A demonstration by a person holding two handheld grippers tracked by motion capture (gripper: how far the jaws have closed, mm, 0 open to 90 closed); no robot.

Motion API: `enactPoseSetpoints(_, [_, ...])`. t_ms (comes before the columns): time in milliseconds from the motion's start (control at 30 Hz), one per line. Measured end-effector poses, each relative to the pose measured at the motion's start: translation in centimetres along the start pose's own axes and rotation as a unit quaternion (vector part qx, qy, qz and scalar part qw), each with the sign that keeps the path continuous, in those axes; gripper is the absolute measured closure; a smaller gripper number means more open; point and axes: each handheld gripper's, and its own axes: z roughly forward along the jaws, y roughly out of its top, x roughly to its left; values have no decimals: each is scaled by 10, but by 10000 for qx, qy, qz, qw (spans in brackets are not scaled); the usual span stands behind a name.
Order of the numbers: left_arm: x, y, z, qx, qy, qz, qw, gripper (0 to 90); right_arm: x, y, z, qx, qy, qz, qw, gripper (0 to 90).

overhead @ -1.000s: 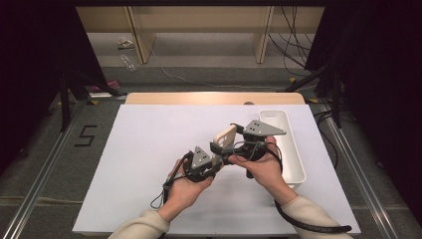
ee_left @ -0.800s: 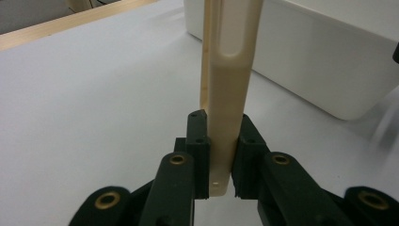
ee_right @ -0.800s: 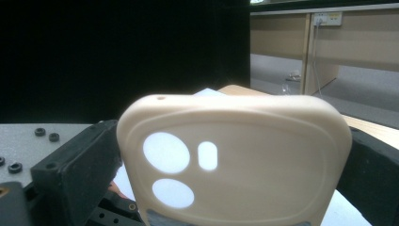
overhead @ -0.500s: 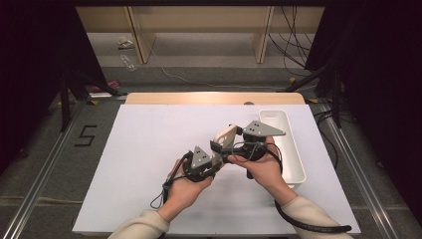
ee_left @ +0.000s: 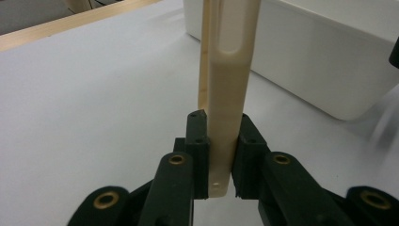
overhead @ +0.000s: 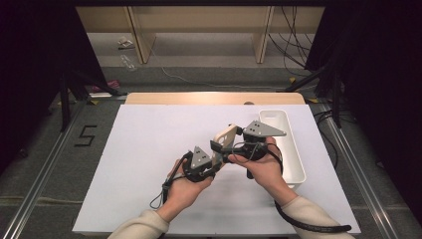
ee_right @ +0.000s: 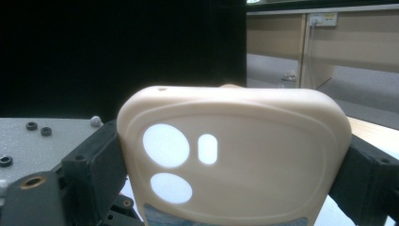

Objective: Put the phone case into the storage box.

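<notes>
Jaws of the left gripper (overhead: 215, 160) stand nearly shut, clamped on the thin edge of a cream phone case (overhead: 225, 141), which they hold above the white desk (overhead: 144, 164) just left of the white bin (overhead: 291, 154). Jaws of the right gripper (overhead: 223, 148) stand wide and have just been closing in; in the right gripper view they flank the case's (ee_right: 244, 155) two long sides, seemingly touching them. The step in hand looks like a handover from one gripper to the other. Next the right jaws need a firm, squared grip across the case's width before the left jaws let go, or the light shell may twist out.
</notes>
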Motion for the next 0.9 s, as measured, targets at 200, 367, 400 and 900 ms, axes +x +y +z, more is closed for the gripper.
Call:
enactPoseSetpoints(200, [-1,1,-2,-36,-52,20,10000,780,0,1,-1,-20,-5,32,10000,119])
enactPoseSetpoints(367, [-1,1,-3,-81,-116,73,9999,736,0,1,-1,-26,-1,48,10000,120])
enactPoseSetpoints(400, [-1,2,-4,-92,-161,92,9998,720,0,1,-1,-33,-8,50,10000,120])
enactPoseSetpoints(900, [-6,5,-10,157,-270,519,9982,148,-7,5,-6,-115,-182,81,9997,120])
